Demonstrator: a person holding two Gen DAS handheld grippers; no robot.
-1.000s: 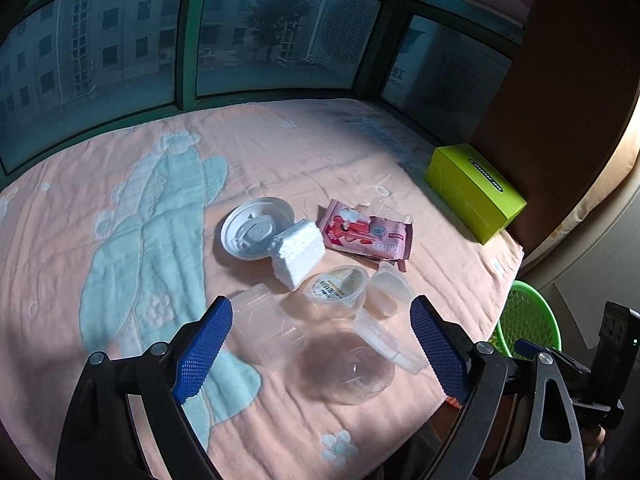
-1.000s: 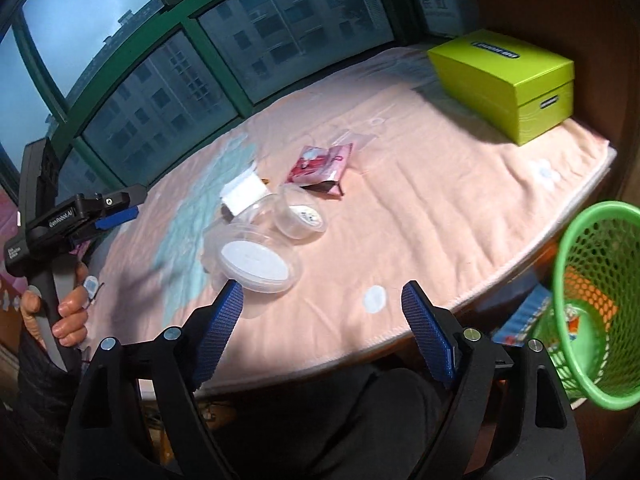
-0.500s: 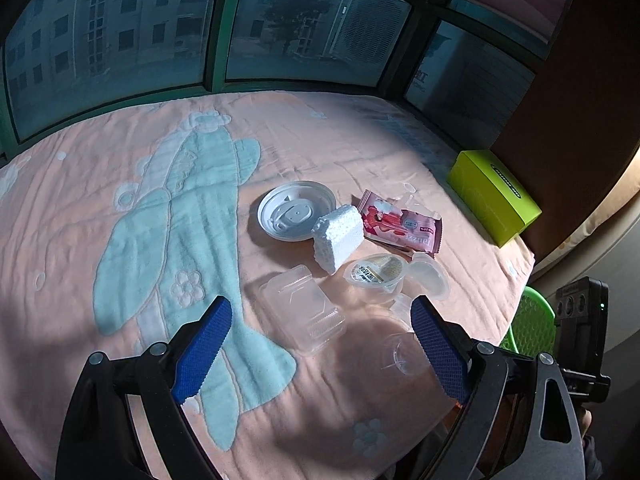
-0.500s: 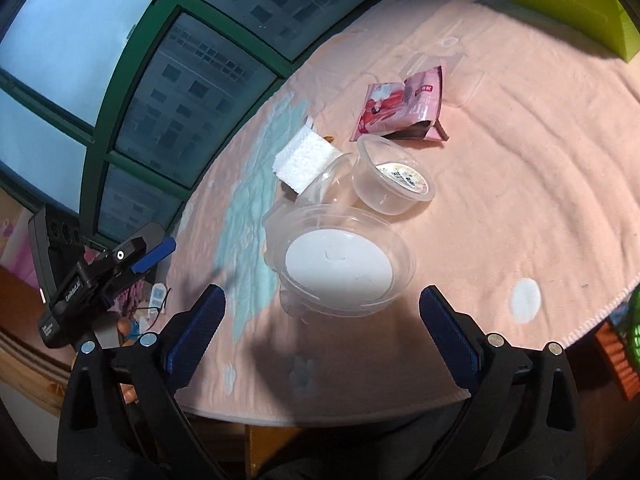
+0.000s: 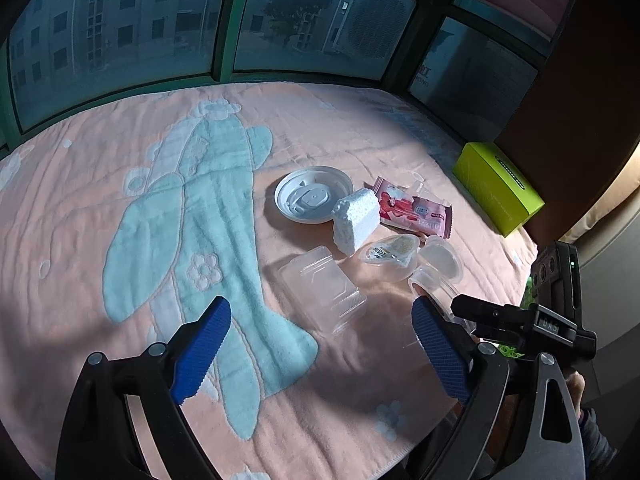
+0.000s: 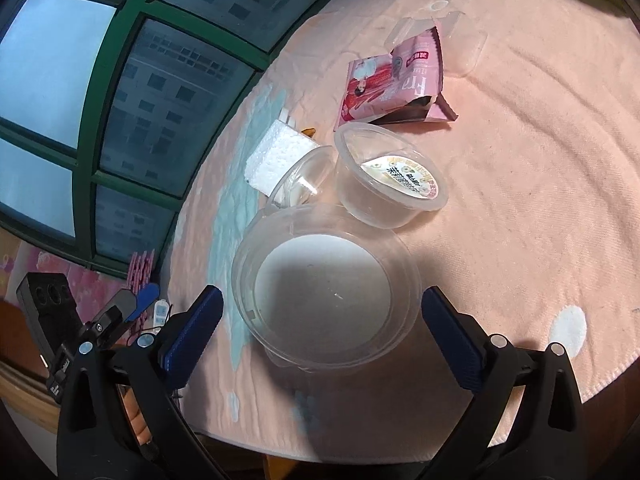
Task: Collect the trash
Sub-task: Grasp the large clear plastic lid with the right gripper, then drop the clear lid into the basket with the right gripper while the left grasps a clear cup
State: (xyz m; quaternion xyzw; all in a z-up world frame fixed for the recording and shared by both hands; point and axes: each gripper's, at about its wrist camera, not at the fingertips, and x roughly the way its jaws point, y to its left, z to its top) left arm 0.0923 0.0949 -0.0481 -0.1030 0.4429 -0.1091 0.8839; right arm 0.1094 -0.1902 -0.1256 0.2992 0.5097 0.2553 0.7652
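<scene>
Trash lies on a pink blanket (image 5: 120,160): a white round lid (image 5: 310,198), a white foam block (image 5: 356,222), a pink wrapper (image 5: 416,212), a labelled jelly cup (image 5: 390,250), a clear square container (image 5: 322,286) and small clear cups (image 5: 440,258). My left gripper (image 5: 320,344) is open above the blanket's near side, short of the square container. My right gripper (image 6: 320,328) is open with its blue pads either side of a clear round bowl (image 6: 324,296), not touching it. Beyond the bowl are the jelly cup (image 6: 390,182), foam block (image 6: 280,156) and pink wrapper (image 6: 390,82).
A lime-green box (image 5: 498,186) stands at the blanket's far right by a brown wall. Green-framed windows (image 5: 224,20) close off the far side. The right gripper's body (image 5: 528,320) shows at the blanket's right edge. The blanket edge (image 6: 560,376) drops off near me.
The right gripper has moved in close over the clear round bowl, which now sits between its pads. The left gripper has drawn back and left, so the trash looks farther off.
</scene>
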